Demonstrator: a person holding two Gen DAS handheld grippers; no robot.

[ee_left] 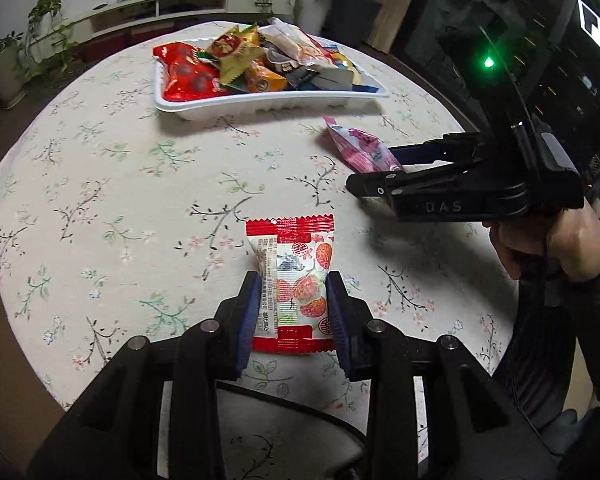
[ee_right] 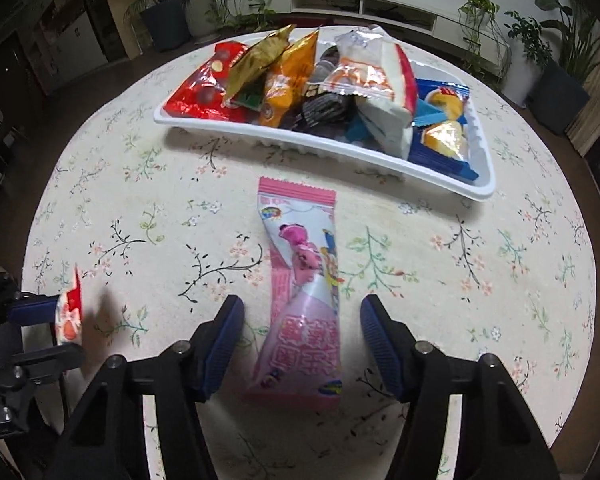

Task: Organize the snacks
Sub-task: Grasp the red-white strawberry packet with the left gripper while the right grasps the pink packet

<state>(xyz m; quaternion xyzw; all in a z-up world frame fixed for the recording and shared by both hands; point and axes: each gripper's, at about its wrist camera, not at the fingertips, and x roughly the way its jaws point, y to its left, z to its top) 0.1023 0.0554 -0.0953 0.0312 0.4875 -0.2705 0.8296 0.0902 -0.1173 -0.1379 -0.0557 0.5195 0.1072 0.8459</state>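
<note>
My left gripper (ee_left: 293, 300) is shut on a red-and-white snack packet (ee_left: 292, 280) printed with red fruit, its blue pads pressing both sides. The packet also shows at the left edge of the right wrist view (ee_right: 69, 314). My right gripper (ee_right: 302, 312) is open, its fingers on either side of a long pink snack packet (ee_right: 302, 300) lying flat on the tablecloth. In the left wrist view the pink packet (ee_left: 360, 148) lies between the right gripper's fingers (ee_left: 384, 184). A white tray (ee_right: 485, 190) (ee_left: 260, 106) piled with several snack packets stands at the far side.
The round table (ee_left: 100, 200) has a floral cloth. Potted plants (ee_right: 560, 52) and a low white shelf (ee_right: 364, 0) stand behind it. A dark cabinet with a green light (ee_left: 488, 62) is at the right. The person's forearm (ee_left: 560, 248) holds the right gripper.
</note>
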